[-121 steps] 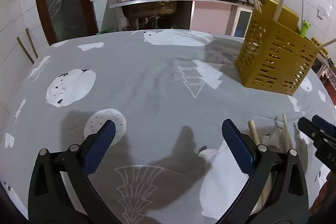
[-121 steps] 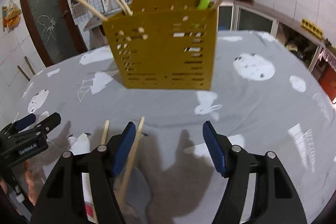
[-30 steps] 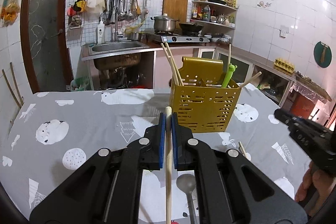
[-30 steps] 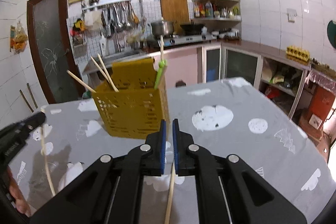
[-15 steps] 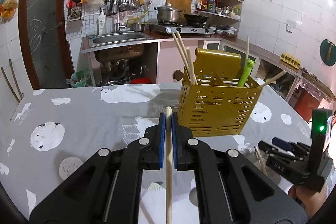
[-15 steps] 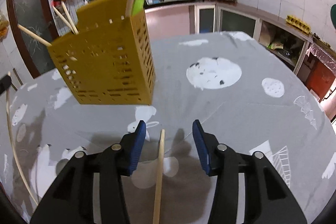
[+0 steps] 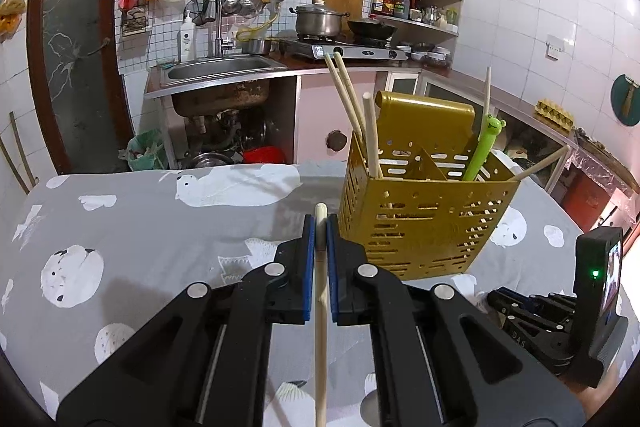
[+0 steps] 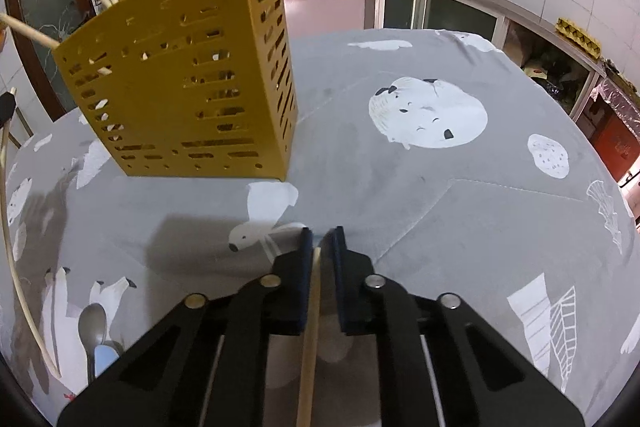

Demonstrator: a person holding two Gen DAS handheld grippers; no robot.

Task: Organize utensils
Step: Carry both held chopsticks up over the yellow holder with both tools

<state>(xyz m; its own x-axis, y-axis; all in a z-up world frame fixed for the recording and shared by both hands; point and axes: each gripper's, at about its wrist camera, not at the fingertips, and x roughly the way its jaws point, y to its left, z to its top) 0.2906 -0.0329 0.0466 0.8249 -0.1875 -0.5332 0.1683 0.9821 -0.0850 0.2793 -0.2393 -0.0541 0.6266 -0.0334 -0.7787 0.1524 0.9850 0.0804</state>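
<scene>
My left gripper (image 7: 319,233) is shut on a wooden chopstick (image 7: 320,339) that points at the yellow slotted caddy (image 7: 424,223) just ahead and to the right. The caddy holds several chopsticks and a green frog-topped utensil (image 7: 482,151). My right gripper (image 8: 319,247) is low over the tablecloth, shut on the tip of another chopstick (image 8: 310,327). From it the caddy (image 8: 180,87) stands ahead to the left. The left gripper's chopstick (image 8: 12,247) shows at the far left edge. The right gripper (image 7: 520,311) also appears at the lower right of the left wrist view.
A metal spoon (image 8: 92,323) and a pale blue handle (image 8: 105,355) lie on the grey patterned tablecloth (image 8: 440,207) at lower left. Beyond the table's far edge are a sink (image 7: 216,67), a stove with pots and cabinets.
The right gripper has tipped down toward the table; its jaws were open around its chopstick half a second ago and are shut on it now. The left gripper has carried its chopstick nearer the caddy.
</scene>
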